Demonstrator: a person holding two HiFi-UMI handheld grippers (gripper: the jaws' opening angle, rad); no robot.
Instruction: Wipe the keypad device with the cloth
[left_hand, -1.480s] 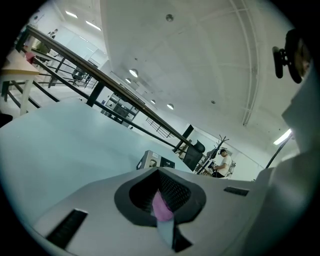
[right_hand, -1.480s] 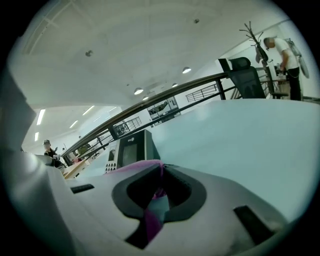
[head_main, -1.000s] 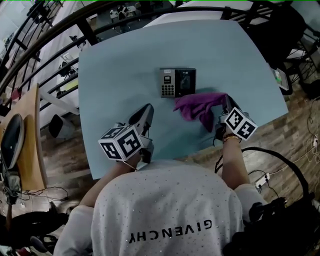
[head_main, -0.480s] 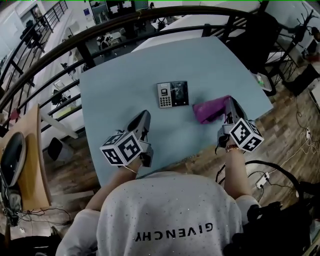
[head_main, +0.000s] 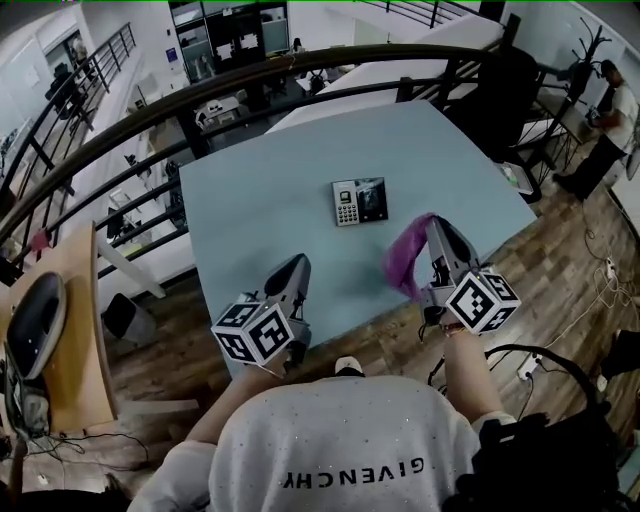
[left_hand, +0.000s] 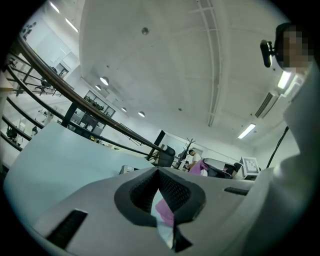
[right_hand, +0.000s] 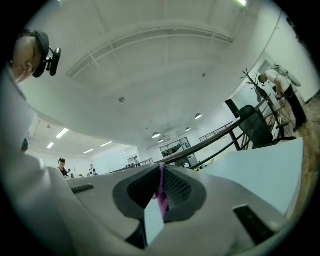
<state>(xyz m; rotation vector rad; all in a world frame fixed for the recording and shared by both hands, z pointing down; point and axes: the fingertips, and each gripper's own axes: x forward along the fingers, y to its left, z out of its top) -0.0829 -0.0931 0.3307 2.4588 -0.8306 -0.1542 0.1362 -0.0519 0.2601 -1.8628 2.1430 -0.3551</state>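
Observation:
The keypad device (head_main: 360, 201) lies flat on the light blue table (head_main: 260, 200), past its middle. My right gripper (head_main: 432, 224) is shut on the purple cloth (head_main: 404, 260), which hangs limp from its tips over the table's near right part, short of the device. In the right gripper view a strip of the cloth (right_hand: 161, 192) is pinched between the shut jaws of the right gripper (right_hand: 161, 167). My left gripper (head_main: 298, 264) hovers over the table's near edge, shut, with nothing in it. The left gripper (left_hand: 158, 172) points up and over the table, its jaws closed.
A dark railing (head_main: 200, 100) curves behind the table. A wooden desk (head_main: 75, 330) and a chair (head_main: 30, 310) stand at the left. A black chair (head_main: 500, 85) is at the far right corner, and a person (head_main: 610, 110) stands beyond it. Cables lie on the wooden floor (head_main: 560, 260).
Both grippers have drawn back toward the near edge and risen. The cloth has left the tabletop beside the device and now dangles from the right gripper.

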